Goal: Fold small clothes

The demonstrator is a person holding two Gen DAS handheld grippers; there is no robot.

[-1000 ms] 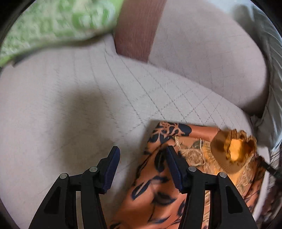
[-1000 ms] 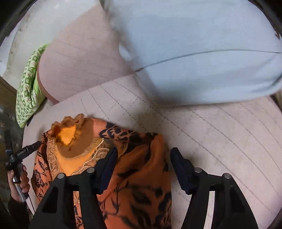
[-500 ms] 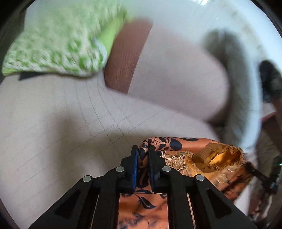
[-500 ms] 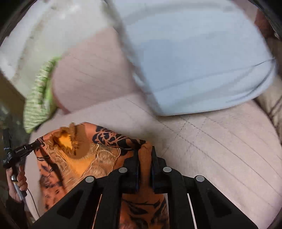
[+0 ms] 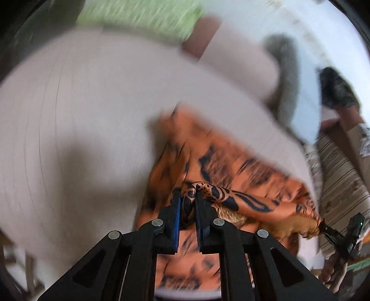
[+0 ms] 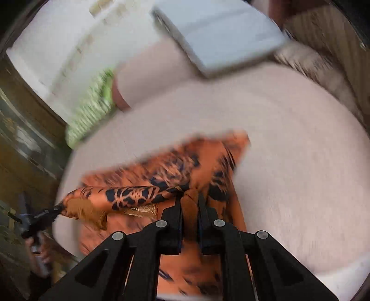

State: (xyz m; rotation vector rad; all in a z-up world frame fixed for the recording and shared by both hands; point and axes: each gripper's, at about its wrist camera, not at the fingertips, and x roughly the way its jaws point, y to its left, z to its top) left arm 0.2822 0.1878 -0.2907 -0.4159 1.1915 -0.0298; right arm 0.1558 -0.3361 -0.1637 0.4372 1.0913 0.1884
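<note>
An orange garment with a dark leaf print (image 5: 222, 162) (image 6: 203, 166) lies on a pale quilted bed. My left gripper (image 5: 187, 195) is shut on one top corner of it, lifted off the bed. My right gripper (image 6: 189, 196) pinches the other top corner. The held edge stretches taut between them as a rolled band (image 6: 129, 195), with the gold-trimmed neckline (image 5: 233, 216) hanging under it. The rest of the cloth drapes down onto the bed. Both views are motion-blurred.
A green patterned cushion (image 5: 143, 16) (image 6: 92, 108) and a pale pillow (image 6: 222, 32) sit at the head of the bed (image 5: 69, 115). A hand (image 6: 38, 254) holding the other gripper shows at the frame edge. A striped rug (image 5: 340, 173) lies beside the bed.
Both grippers closed on the top corners of the orange garment, then lifted and swept it back across the bed, pulling the upper edge taut between them.
</note>
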